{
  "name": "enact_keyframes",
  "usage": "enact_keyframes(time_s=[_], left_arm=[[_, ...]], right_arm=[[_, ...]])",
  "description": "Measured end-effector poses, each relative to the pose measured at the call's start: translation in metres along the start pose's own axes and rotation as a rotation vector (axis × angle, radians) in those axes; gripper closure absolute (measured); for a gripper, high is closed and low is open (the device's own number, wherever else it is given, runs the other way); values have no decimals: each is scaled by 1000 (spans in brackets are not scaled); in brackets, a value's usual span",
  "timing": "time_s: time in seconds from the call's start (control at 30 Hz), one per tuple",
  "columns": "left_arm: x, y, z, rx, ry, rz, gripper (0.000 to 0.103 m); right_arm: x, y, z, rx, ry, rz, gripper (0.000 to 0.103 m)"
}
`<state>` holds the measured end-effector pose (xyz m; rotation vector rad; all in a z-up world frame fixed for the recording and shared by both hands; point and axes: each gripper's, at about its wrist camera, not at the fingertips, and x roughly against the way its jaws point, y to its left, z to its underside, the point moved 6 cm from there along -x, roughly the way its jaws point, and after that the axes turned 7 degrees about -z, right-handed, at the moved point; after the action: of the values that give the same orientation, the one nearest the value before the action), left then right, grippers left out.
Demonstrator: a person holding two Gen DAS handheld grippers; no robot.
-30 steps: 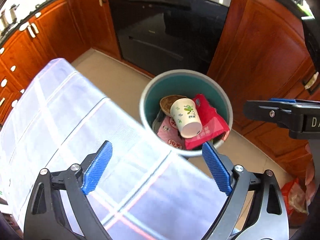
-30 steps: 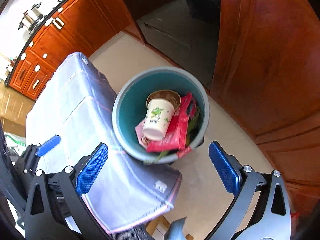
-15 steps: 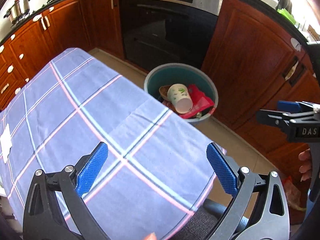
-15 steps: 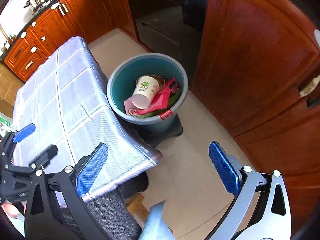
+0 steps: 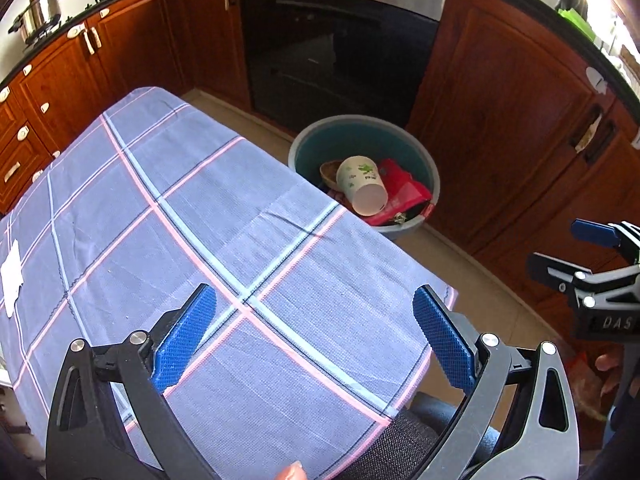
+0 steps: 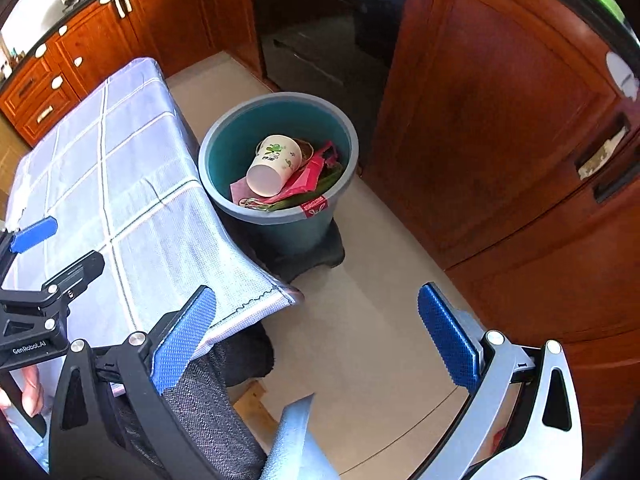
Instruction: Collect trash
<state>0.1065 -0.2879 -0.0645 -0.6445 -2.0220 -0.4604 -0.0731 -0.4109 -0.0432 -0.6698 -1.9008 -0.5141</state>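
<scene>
My left gripper (image 5: 316,336) stands fully spread at the bottom of the left wrist view, above the checked tablecloth (image 5: 192,220), with nothing between its blue pads. My right gripper (image 6: 316,336) is likewise spread wide and empty at the bottom of the right wrist view, above bare floor (image 6: 372,312). The teal bin (image 6: 228,148), centre of that view just beside the table edge, contains the trash: a paper cup (image 6: 274,164) lying on its side over red wrappers (image 6: 308,176)
</scene>
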Motion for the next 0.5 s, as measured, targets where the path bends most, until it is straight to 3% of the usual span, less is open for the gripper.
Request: enact_keyframes(time_s=[0.5], left_arm=[[-29, 6, 3, 11, 42, -27, 4]], right_arm=[[-33, 5, -1, -9, 40, -15, 6]])
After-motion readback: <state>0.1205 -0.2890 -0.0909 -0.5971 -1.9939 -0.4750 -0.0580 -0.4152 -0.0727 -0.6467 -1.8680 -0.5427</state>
